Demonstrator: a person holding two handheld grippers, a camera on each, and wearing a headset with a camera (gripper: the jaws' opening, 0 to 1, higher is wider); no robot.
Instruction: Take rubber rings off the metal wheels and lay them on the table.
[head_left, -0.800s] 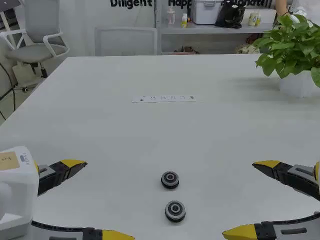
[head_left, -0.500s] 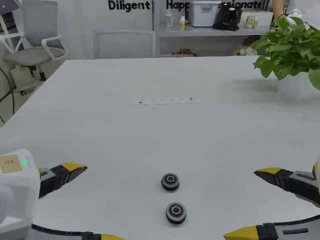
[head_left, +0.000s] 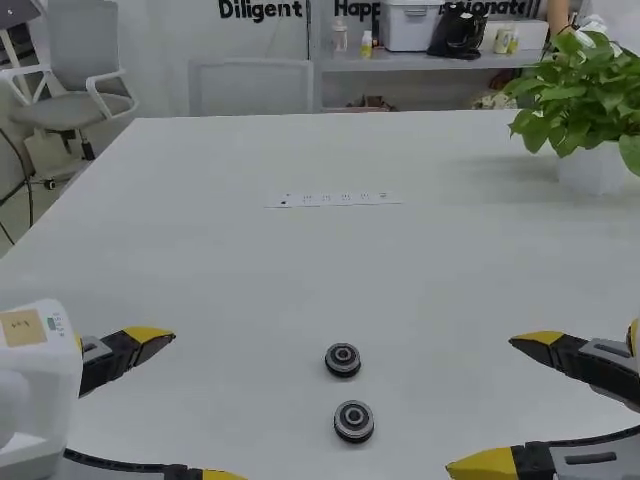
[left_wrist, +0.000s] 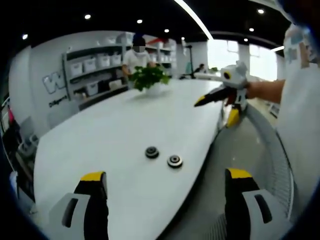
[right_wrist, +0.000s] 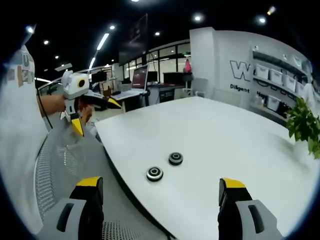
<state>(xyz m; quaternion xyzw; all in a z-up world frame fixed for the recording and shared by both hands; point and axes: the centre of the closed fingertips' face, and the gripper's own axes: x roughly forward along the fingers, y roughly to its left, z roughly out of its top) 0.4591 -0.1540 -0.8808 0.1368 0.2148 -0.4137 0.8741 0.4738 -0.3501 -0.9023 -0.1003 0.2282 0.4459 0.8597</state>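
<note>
Two small metal wheels with black rubber rings lie flat on the white table (head_left: 300, 270), near its front edge. The far wheel (head_left: 342, 360) (left_wrist: 152, 152) (right_wrist: 175, 158) sits just behind the near wheel (head_left: 353, 421) (left_wrist: 174, 161) (right_wrist: 154, 173). My left gripper (head_left: 185, 408) (left_wrist: 165, 176) hovers open to the left of them, nothing between its jaws. My right gripper (head_left: 500, 403) (right_wrist: 160, 182) hovers open to their right, also holding nothing. Each gripper faces the wheels from its side, well apart from them.
A potted plant (head_left: 580, 100) stands at the table's far right. A flat white socket strip (head_left: 335, 198) lies mid-table. An office chair (head_left: 75, 70) and shelving (head_left: 430, 55) stand beyond the far edge. A person (left_wrist: 136, 55) stands behind the plant.
Both grippers have sunk slightly toward the near edge and stay open. The wheels have not moved; the camera shifted a little.
</note>
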